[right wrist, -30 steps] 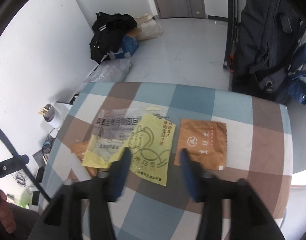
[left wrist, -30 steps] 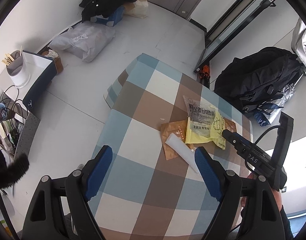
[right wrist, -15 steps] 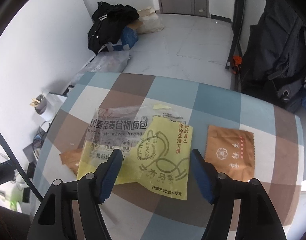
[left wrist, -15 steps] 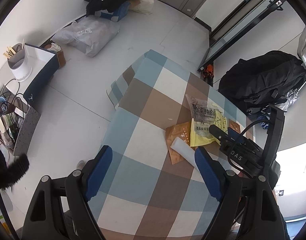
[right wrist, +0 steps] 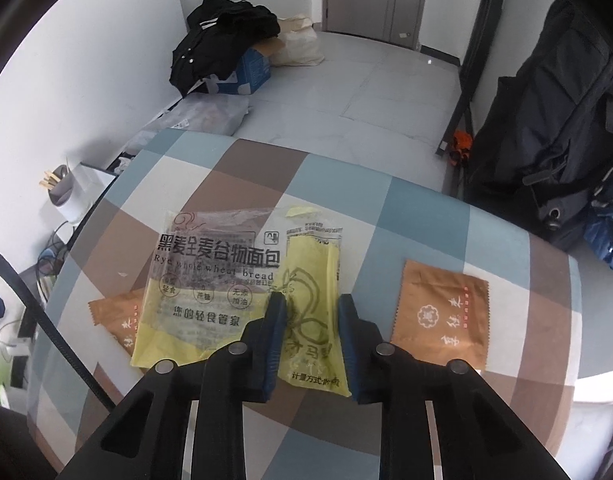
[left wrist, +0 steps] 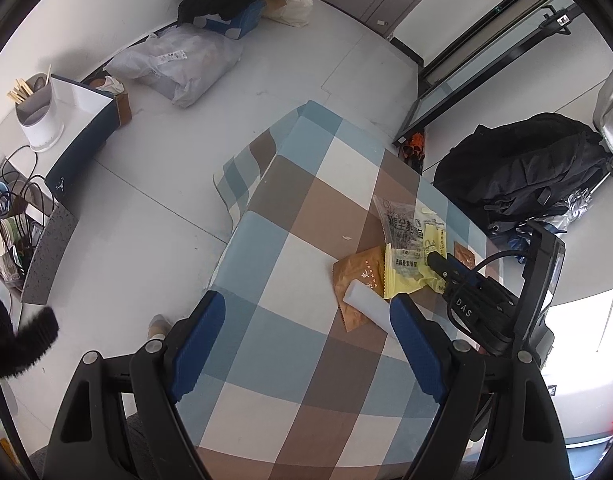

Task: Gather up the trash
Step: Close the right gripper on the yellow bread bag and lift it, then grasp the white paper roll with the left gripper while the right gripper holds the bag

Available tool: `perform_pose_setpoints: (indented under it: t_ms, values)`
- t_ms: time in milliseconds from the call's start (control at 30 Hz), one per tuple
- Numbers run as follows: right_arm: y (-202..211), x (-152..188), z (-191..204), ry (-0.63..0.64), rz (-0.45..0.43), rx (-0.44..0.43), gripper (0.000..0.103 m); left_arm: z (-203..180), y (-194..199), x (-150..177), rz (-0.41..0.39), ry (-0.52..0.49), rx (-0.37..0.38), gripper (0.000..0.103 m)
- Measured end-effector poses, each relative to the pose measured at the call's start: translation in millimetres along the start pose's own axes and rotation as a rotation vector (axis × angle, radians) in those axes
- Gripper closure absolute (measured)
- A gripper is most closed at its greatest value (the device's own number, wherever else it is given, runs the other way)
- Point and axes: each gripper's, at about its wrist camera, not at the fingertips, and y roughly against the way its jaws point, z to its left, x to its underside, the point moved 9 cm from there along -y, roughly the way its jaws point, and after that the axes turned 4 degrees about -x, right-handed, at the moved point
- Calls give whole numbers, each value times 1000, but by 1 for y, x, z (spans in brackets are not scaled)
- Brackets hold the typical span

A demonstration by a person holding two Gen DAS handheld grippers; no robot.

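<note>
1. While the right gripper (right wrist: 308,320) sits low in the centre of the right wrist view, its blue jaws are closing around the yellow wrapper (right wrist: 306,276), which lies bunched between them; whether the pads already press on it, I cannot tell.
2. That yellow wrapper lies on the checked tablecloth (right wrist: 418,216), partly under a clear bread bag (right wrist: 210,256) printed with black lettering, just left of the frame's middle.
3. To the right of the jaws, well apart from the wrapper, an orange sachet (right wrist: 440,316) lies flat on the cloth.
4. A second orange sachet (right wrist: 116,318) pokes out from under the bread bag at the left.
5. In the left wrist view, the left gripper (left wrist: 306,340) hangs over the cloth at the bottom of the frame, its jaws wide apart with nothing between them.
6. A white strip (left wrist: 366,306) lies across the second orange sachet (left wrist: 358,276), just left of the left gripper's right-hand finger.
7. At the right of that view, the right gripper (left wrist: 438,260) reaches onto the yellow wrapper (left wrist: 406,280).
8. On the floor beyond the table are a black backpack (left wrist: 522,168) at the right and a grey plastic bag (left wrist: 178,64) at the upper left.
</note>
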Motion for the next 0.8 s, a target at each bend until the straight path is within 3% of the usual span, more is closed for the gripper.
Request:
perform_pose_setpoints:
  t_ms: [67,133,167,300,533,800]
  values:
    - [2,-1,0,-10,-1,-13,91,2,0,-1,-2,3,-2,21]
    - [4,-1,-2,-32,4,-39,94,4,0,-2,-4,7,-4,21]
    - [6,-1,-4,-38,4,-47,101,5,-1,-2,-3,10,-4,21]
    - [13,1,-13,-70,2,-88,102,5,-2,-2,-1,10,-7,21]
    - [45,-4,-35,-124,-75,-120,102,-3,-7,2,6,-24,-26,21]
    - [86,-4,-76,-207,-171,-125,102,-30,-30,20,81,-88,-17,21]
